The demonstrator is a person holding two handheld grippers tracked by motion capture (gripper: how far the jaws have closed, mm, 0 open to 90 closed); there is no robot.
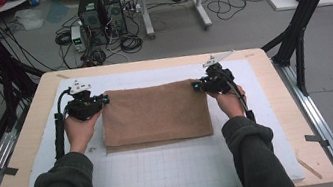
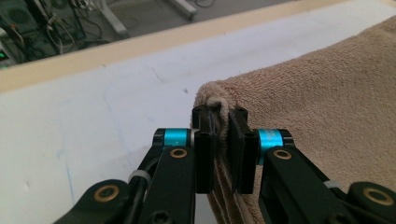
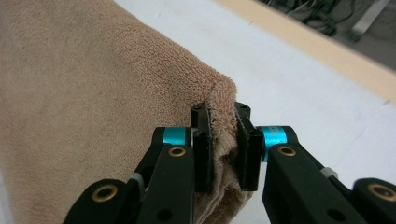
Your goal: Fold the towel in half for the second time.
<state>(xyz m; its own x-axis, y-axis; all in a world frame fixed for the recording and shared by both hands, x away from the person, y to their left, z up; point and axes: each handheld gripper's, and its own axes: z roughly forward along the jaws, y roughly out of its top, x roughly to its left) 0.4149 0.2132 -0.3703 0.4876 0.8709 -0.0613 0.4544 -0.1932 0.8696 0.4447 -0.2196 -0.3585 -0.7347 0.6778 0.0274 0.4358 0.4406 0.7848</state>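
Folded tan towel [image 1: 156, 113] on white mat [image 1: 167, 174], left hand-held gripper [image 2: 223, 140] and right hand-held gripper [image 3: 223, 140] each clamping a far corner

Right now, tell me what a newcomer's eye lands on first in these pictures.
First comes the tan towel, folded into a rectangle at the middle of the white gridded mat. Next, the left gripper and the right gripper, each clamped on a far corner of the towel, one at either side. Beyond the table's far edge, the computer towers stand on the floor among tangled cables.
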